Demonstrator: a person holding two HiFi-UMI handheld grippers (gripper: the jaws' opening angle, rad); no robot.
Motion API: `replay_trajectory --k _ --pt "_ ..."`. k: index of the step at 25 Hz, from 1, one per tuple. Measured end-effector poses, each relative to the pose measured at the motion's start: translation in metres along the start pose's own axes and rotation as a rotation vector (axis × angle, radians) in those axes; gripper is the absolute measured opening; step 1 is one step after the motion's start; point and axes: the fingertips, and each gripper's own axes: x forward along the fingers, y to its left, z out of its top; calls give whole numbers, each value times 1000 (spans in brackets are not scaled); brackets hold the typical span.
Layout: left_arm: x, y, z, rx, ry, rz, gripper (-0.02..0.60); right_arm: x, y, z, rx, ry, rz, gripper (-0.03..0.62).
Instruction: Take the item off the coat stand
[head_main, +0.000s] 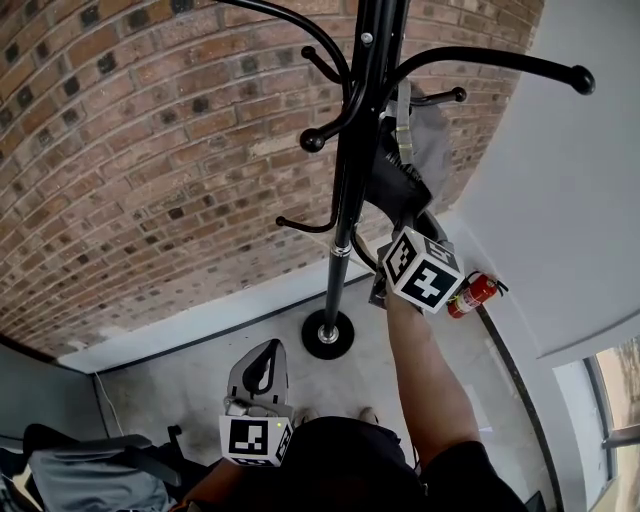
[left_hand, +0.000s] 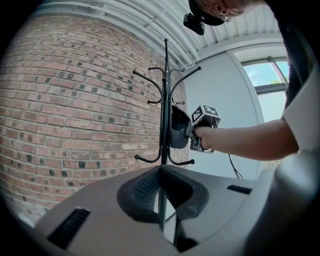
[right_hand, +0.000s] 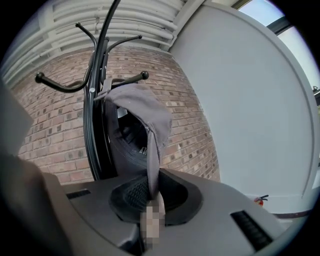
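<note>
The right gripper (right_hand: 152, 194) is clenched on the lower edge of the one grey fabric cap (right_hand: 145, 110). The cap hangs just ahead of it on the single black metal coat stand (right_hand: 95, 125), in front of one dark item (right_hand: 125, 145). The left gripper (left_hand: 161, 172), well below, is closed to a slit and grasps nothing.

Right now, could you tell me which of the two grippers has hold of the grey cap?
The right gripper: raised at the coat stand, its jaws pinch the grey cap at its lower edge. The left gripper hangs low, empty.
</note>
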Motion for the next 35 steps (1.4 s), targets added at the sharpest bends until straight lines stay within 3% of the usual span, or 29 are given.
replay_trajectory --k 8,16,21,27,35 --pt "-3 -1 1 -14 -10 -18 25 -23 -49 56 49 -122 -92 29" --pt "0 -10 -8 -45 -5 -93 25 -73 -119 69 110 -194 -237 29" --pt "5 -12 -24 -82 30 -160 25 -116 -137 53 88 -206 -250 29" --pt "6 -39 -47 -101 63 -282 25 -189 -141 13 27 -151 -243 29" --pt "-10 -75 -56 -63 83 -276 25 -247 -149 -31 1 -77 -163 29"
